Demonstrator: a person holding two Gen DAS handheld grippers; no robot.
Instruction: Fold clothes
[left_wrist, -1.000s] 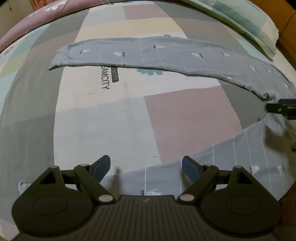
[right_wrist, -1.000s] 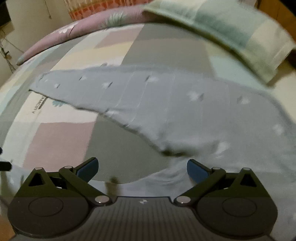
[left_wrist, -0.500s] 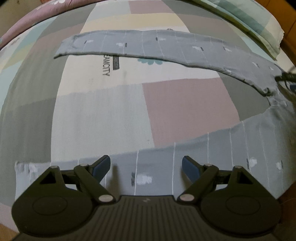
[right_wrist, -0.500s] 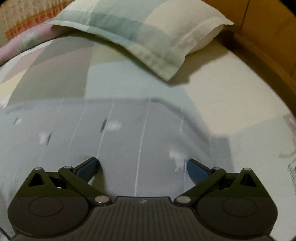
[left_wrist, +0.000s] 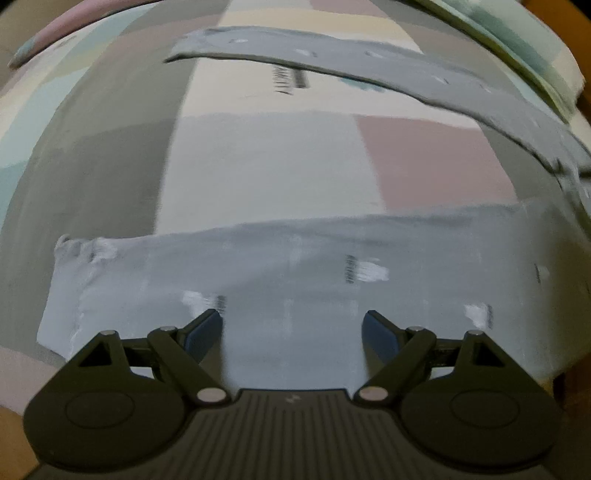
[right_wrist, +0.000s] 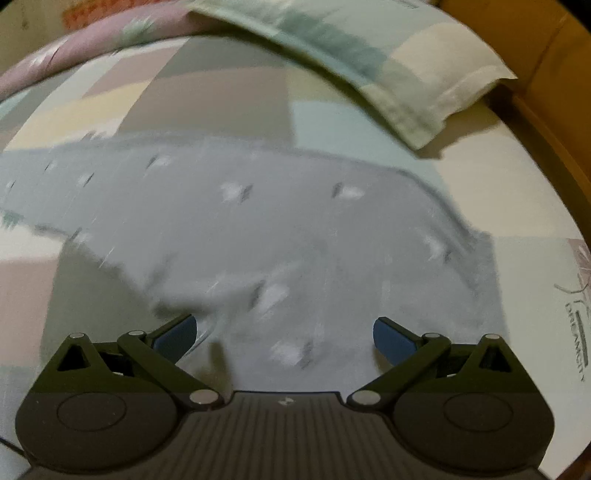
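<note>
Grey trousers with small white prints lie spread flat on the bed. In the left wrist view the near leg (left_wrist: 295, 273) runs across in front of my fingers and the far leg (left_wrist: 369, 62) stretches across the back. My left gripper (left_wrist: 291, 332) is open and empty, just above the near leg, its cuff at the left. In the right wrist view the waist and seat of the trousers (right_wrist: 295, 229) fill the middle. My right gripper (right_wrist: 284, 334) is open and empty over that cloth. Both views are blurred.
The bed sheet (left_wrist: 258, 162) is a patchwork of pale colour blocks. A checked pillow (right_wrist: 388, 62) lies at the back right, also seen in the left wrist view (left_wrist: 517, 48). A wooden bed frame (right_wrist: 546, 74) runs along the right side.
My left gripper has moved back and to the left, so the near leg and its cuff now fill the foreground. My right gripper swung right to the pillow, then back over the waist.
</note>
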